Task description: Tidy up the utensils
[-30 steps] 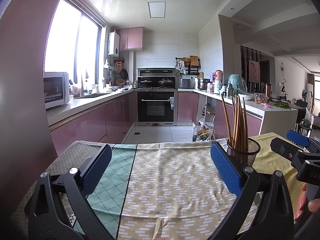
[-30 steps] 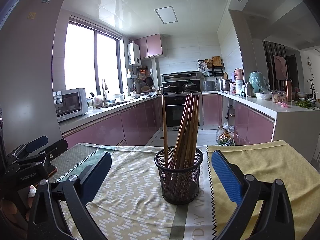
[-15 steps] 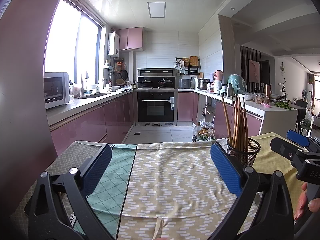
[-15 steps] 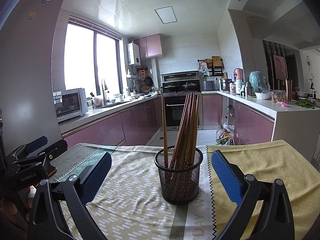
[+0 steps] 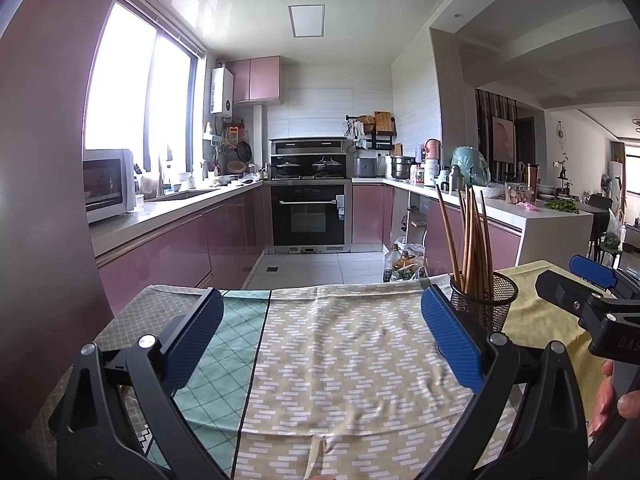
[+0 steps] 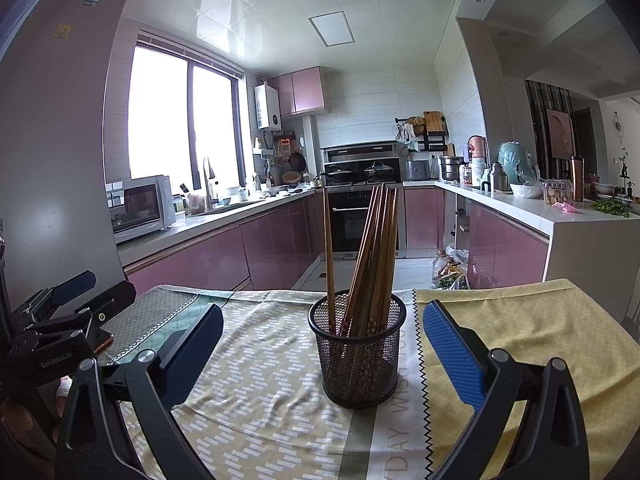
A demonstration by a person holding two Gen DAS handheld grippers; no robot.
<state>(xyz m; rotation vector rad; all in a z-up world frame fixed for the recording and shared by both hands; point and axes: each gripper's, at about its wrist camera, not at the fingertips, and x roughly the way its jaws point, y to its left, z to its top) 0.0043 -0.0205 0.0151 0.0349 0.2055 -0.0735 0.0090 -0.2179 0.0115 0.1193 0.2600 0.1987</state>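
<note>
A black mesh holder (image 6: 357,354) stands upright on the patterned cloth, with several wooden chopsticks (image 6: 370,256) leaning inside it. My right gripper (image 6: 320,326) is open, its blue pads (image 6: 450,348) on either side of the holder and a little nearer than it, touching nothing. In the left wrist view the same holder (image 5: 484,300) and chopsticks (image 5: 470,236) sit just beyond the right pad. My left gripper (image 5: 320,312) is open over bare cloth with nothing between its fingers. Each gripper shows at the edge of the other's view, the right gripper (image 5: 588,296) with a hand under it.
The table is covered by a green diamond cloth (image 5: 224,344), a beige dash-patterned cloth (image 5: 340,352) and a yellow cloth (image 6: 520,328). Beyond its far edge lie the kitchen floor, pink cabinets (image 5: 180,248), an oven (image 5: 308,216) and a white counter (image 6: 580,232).
</note>
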